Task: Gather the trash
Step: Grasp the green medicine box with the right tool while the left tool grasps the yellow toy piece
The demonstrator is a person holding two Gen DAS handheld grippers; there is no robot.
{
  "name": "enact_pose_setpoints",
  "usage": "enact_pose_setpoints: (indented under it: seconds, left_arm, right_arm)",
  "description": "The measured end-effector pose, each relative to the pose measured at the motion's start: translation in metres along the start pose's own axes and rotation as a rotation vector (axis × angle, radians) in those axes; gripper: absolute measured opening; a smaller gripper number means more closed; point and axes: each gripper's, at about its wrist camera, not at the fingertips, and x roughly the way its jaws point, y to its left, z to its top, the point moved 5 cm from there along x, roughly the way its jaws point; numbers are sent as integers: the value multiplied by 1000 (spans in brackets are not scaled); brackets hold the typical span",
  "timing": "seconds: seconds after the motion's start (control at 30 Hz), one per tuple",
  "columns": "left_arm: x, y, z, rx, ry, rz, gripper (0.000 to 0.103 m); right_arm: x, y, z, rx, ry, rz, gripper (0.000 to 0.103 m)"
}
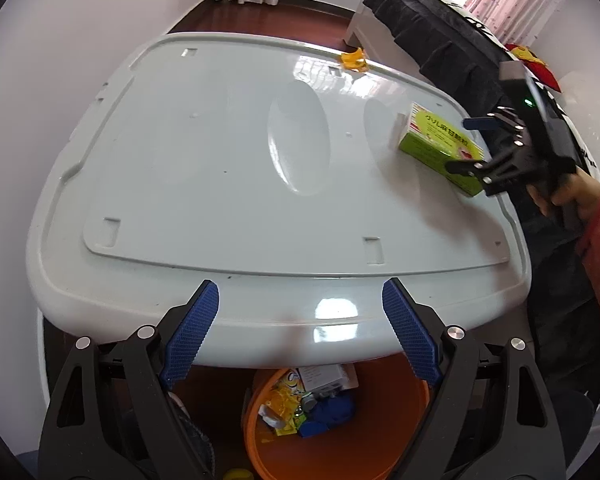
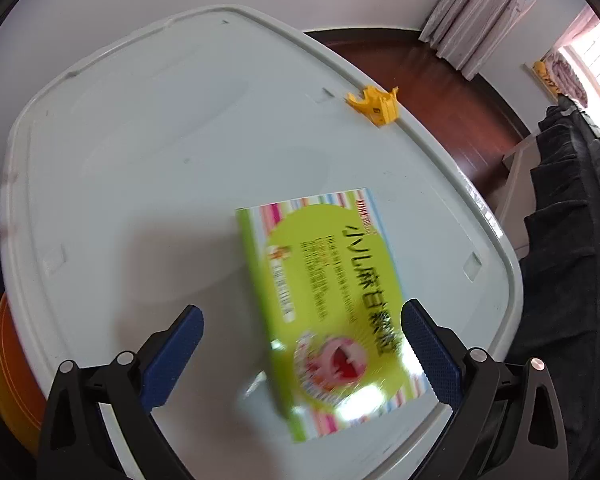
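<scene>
Green box (image 2: 328,312) between right hand-held gripper (image 2: 302,344) fingers

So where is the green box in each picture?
Left wrist view: the green box lies at the right side of the white table, at the right gripper.
Right wrist view: it fills the lower middle, between the open fingers.
Shared landmark: the yellow clip on the table's far edge.

The left gripper (image 1: 300,328) hangs level at the near edge of the pale table (image 1: 204,168), its blue-padded fingers (image 1: 192,330) spread wide, holding nothing. The right gripper (image 2: 302,354) reaches over the table's right edge, fingers spread wide. A hand (image 1: 568,192) in a red sleeve grips its handle.
</scene>
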Motion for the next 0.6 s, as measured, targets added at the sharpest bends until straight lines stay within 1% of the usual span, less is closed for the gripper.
enact_pose_setpoints:
  seconds: [0.03,0.1,0.2,0.3,0.37,0.4,0.43,0.47,0.6]
  left_arm:
    - [1,-1,0,1,4,-6,82]
    - [5,-2,1,6,13,-12,82]
    - [8,-4,1,7,25,-18,82]
    - [10,-5,2,6,29,-18,82]
    - [11,-6,2,6,31,-22,82]
    - [12,-7,3,8,33,-23,82]
    - [12,-7,3,9,34,-23,82]
    - [12,-8,3,10,35,-23,82]
    - [13,-8,2,10,38,-19,82]
  right_arm:
    - [4,-2,0,-7,14,19,97]
    - [12,-8,0,-15,34,26,99]
    - [17,-18,4,-18,30,19,99]
    - [24,-25,8,-9,47,19,99]
    - [34,-25,10,-17,77,16,98]
    - [40,-24,9,-20,99,15,96]
    - [42,-24,10,-7,99,25,96]
    - [41,-26,12,19,81,39,91]
    - [39,-34,12,74,73,22,90]
